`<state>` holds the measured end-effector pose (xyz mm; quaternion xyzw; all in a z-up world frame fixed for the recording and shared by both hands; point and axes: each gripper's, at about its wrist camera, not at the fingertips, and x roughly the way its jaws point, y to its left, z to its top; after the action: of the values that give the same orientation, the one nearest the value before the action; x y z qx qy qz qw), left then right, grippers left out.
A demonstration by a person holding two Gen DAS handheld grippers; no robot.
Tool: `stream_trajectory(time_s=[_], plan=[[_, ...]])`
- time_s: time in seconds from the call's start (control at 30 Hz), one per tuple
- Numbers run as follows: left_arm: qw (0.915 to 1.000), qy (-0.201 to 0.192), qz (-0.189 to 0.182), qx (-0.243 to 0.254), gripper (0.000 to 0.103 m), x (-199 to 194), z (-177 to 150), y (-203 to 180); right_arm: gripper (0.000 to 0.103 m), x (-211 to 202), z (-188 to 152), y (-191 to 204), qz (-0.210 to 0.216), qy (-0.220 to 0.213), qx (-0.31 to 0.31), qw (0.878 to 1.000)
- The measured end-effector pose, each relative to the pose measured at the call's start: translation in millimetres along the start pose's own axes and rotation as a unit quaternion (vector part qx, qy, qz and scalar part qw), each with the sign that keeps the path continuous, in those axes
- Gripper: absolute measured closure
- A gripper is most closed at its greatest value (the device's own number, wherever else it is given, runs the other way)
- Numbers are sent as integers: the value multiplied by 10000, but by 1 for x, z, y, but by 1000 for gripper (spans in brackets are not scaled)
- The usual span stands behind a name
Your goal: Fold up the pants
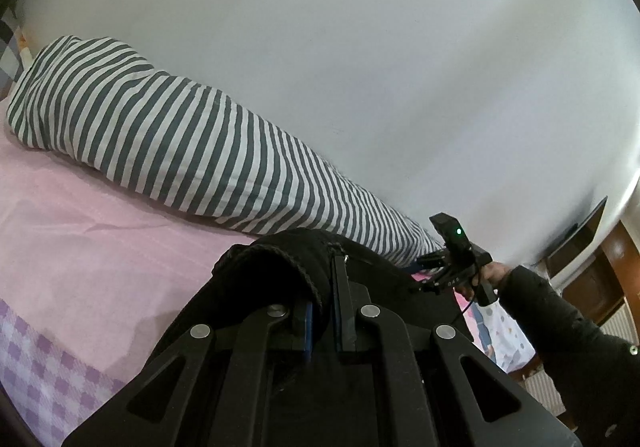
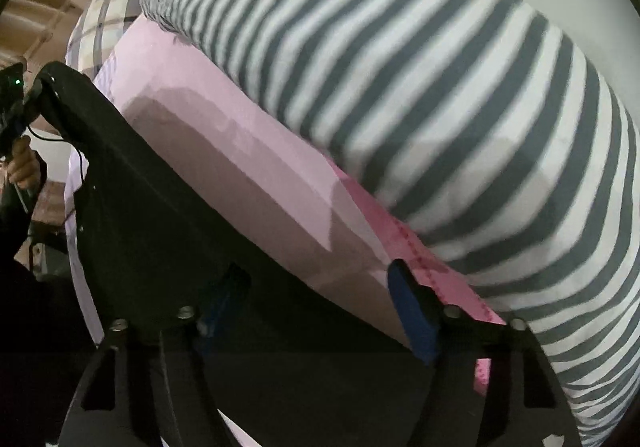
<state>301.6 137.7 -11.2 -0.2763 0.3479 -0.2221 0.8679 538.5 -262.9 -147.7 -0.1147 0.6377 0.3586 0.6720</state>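
Note:
Black pants [image 1: 280,259] are draped over my left gripper [image 1: 326,287], which is shut on a hemmed edge of the cloth and holds it above the pink bed sheet [image 1: 100,227]. In the right wrist view the pants [image 2: 160,227] stretch as a dark band from upper left to lower right. My right gripper [image 2: 316,279] points down at them with its jaws apart. The cloth's edge lies between the jaws, and the blue pad [image 2: 412,311] stands off it over the pink sheet [image 2: 240,151]. The right gripper [image 1: 432,275] also shows in the left wrist view, low over the bed.
A long roll of grey-and-white striped bedding [image 1: 180,139] lies along the white wall [image 1: 400,47], close beside the right gripper [image 2: 440,107]. The bed's lilac checked side [image 1: 48,359] drops off at the near edge. A person's dark sleeve [image 1: 580,347] and wooden furniture [image 1: 616,267] are at the right.

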Motion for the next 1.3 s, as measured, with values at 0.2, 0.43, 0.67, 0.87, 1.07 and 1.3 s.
stream_trajectory(time_s=[0.2,0.43,0.67,0.87,1.07,1.3], plan=[[9999,40,107,10,96,6,0,1,56,-3,-33,-29,-205,182,189,9994],[9998,51,217,-4,96,8,-1,0,71,-14,-60,-46,-525,77,278,9982],[9993,52,360,4,96,11,-2,1,88,-24,-84,-54,-1104,-40,425,9930],[9980,84,617,92,96,11,-2,4,94,-40,-105,-31,-1800,-435,459,9816],[9970,156,693,314,96,2,-3,1,95,-74,-144,17,-2639,-909,645,9581],[9935,251,743,831,96,-24,-15,-14,96,-93,-213,94,-3058,-1278,1171,9362]])
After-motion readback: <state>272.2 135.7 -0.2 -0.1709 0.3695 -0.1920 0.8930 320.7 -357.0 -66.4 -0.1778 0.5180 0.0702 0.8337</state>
